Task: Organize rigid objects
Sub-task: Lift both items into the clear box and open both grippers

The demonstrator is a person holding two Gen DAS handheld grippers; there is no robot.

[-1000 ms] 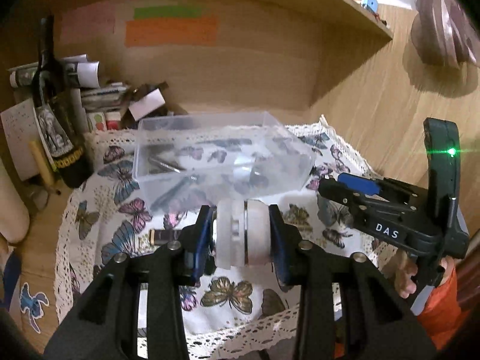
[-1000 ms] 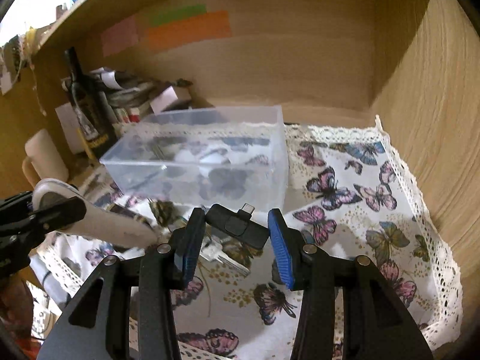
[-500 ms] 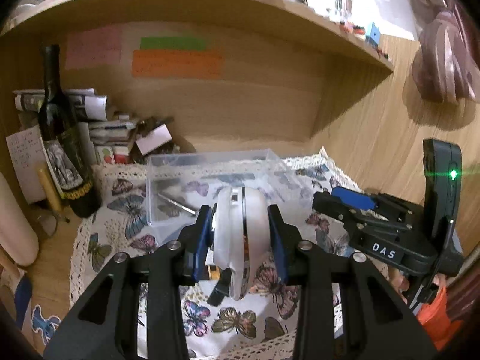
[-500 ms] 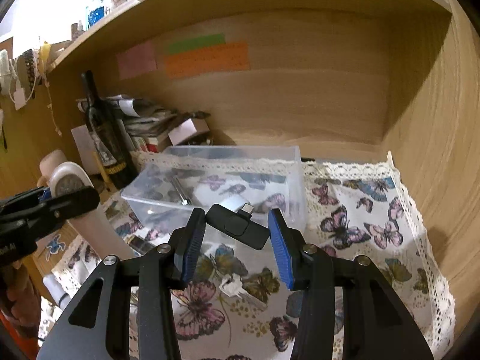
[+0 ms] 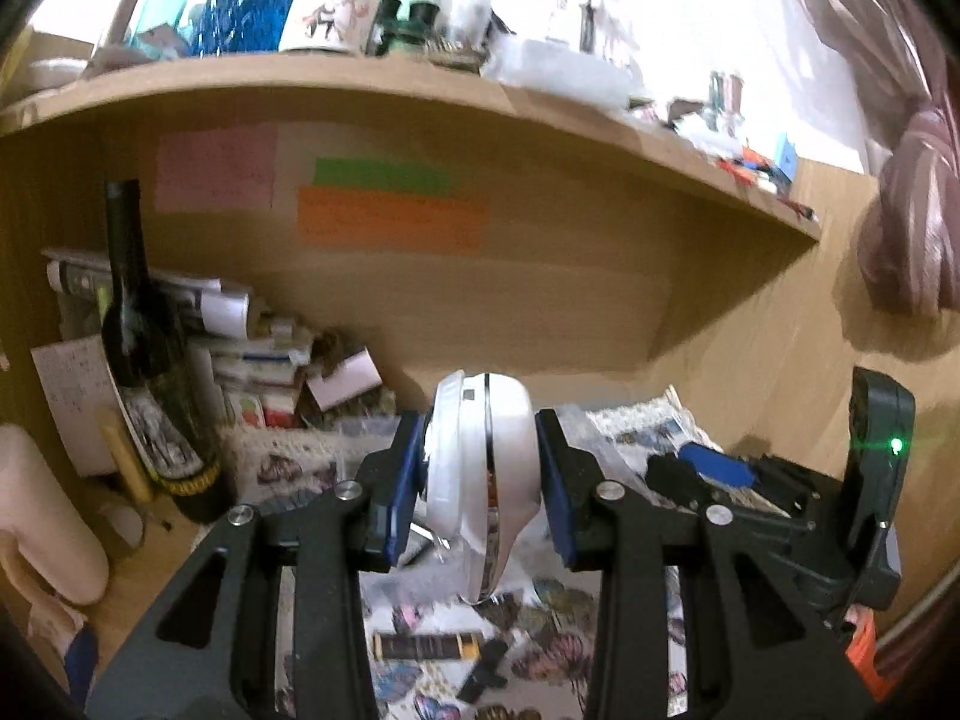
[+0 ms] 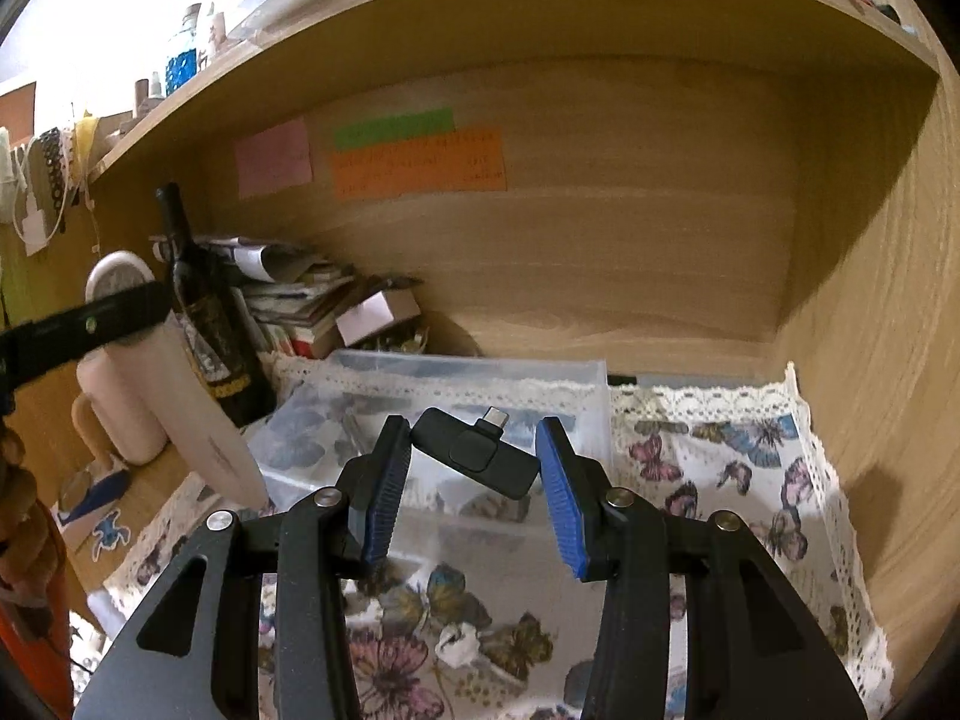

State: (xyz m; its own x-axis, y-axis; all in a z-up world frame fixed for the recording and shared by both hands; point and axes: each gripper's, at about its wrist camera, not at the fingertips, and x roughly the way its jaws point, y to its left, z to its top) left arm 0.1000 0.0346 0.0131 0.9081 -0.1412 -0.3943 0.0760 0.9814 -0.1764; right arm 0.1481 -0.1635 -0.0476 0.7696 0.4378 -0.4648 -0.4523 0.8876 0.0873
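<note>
My left gripper (image 5: 480,474) is shut on a white rounded device (image 5: 480,468) with a chrome band, held high above the butterfly cloth (image 5: 540,660). My right gripper (image 6: 474,468) is shut on a black USB-C adapter (image 6: 474,450), held above the clear plastic box (image 6: 456,384) that stands on the cloth (image 6: 720,456). The left gripper with the white device shows at the left of the right wrist view (image 6: 120,312). The right gripper shows at the right of the left wrist view (image 5: 708,468).
A dark wine bottle (image 5: 150,360) (image 6: 210,324) and a pile of papers and small boxes (image 6: 312,300) stand at the back left. Small dark items (image 5: 426,645) lie on the cloth. A wooden shelf (image 5: 420,96) hangs overhead; wooden walls close the back and right.
Both grippers have risen with their objects, from near the cloth to well above the box. The views now tilt up to show the shelf overhead.
</note>
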